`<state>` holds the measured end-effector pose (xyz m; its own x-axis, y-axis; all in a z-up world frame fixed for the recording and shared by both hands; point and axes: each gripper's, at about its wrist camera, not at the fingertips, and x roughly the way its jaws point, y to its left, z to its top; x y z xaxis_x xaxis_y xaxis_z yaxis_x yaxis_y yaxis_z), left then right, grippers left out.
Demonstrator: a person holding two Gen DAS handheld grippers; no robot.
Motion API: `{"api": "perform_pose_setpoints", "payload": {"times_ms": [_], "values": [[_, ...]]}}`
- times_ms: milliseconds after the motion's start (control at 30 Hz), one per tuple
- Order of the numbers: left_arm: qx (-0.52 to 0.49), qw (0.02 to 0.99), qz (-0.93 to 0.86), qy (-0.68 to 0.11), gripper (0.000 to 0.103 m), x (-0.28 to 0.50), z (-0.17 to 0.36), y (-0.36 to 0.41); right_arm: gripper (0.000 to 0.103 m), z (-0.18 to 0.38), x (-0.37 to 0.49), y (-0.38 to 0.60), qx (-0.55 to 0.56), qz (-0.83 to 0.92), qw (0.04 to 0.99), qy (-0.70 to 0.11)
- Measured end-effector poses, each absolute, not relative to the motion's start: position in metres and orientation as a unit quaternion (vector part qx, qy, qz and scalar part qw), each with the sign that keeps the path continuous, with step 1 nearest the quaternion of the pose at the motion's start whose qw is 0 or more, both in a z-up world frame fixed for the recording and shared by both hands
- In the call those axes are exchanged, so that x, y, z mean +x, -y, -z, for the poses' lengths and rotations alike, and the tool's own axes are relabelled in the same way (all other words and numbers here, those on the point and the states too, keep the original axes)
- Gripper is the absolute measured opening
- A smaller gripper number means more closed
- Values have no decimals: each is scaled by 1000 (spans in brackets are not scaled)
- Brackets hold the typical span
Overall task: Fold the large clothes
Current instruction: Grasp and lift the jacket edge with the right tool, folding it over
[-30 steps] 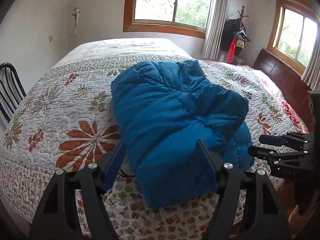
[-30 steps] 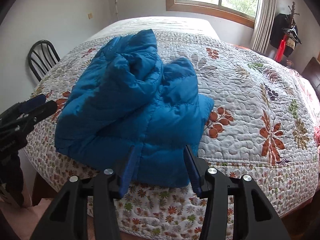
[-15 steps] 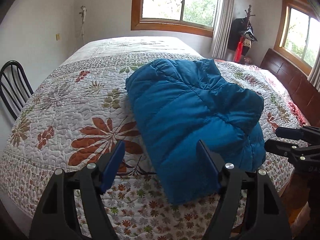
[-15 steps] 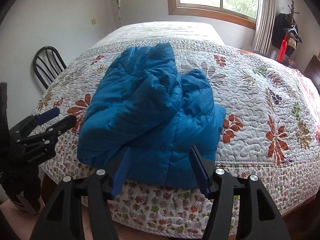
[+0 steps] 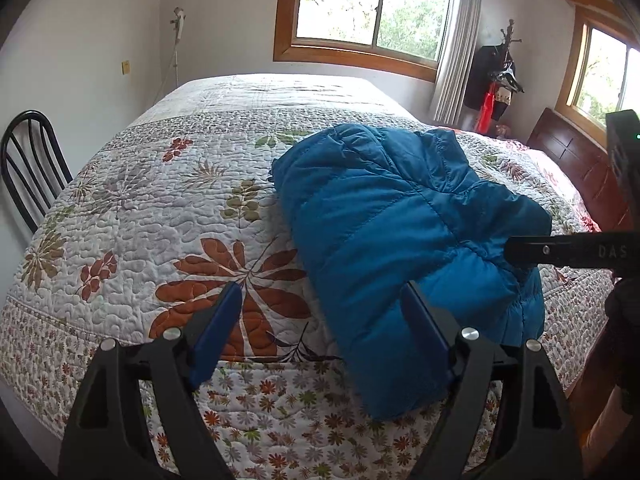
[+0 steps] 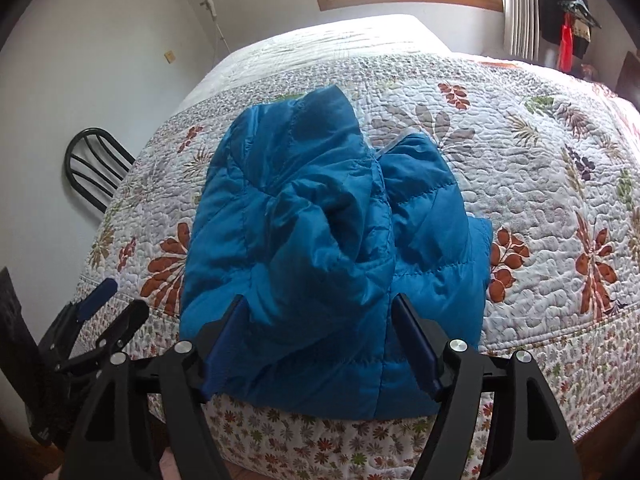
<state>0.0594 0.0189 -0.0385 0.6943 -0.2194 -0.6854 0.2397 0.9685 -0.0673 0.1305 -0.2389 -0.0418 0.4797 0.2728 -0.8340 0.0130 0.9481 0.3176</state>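
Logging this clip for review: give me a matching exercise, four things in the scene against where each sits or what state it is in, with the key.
Things:
1. blue puffer jacket
2. black chair
3. left gripper
4. coat stand

Places or states:
A. open, holding nothing
B. by the curtain in the far corner
C. bundled at the near edge of the bed
D. beside the bed, against the wall

Pairs: 1-C, 2-D, 3-A, 4-B
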Motion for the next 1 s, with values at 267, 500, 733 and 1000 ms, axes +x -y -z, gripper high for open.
{"api": "perform_pose_setpoints", "payload": {"times_ms": [267, 500, 733, 1000], "values": [[15, 918, 110, -380, 81, 78, 46, -22, 44, 63, 163, 241, 172, -95, 834, -515], [10, 915, 110, -388, 81, 86, 51, -18, 22, 36, 144, 239, 167, -133, 857, -469], [24, 921, 125, -367, 81, 83, 42, 8, 20, 19, 75, 275, 199, -89, 899, -381], [81, 914, 148, -367, 81, 81, 64, 71, 24, 108, 58, 355, 324, -62, 849, -412]]}}
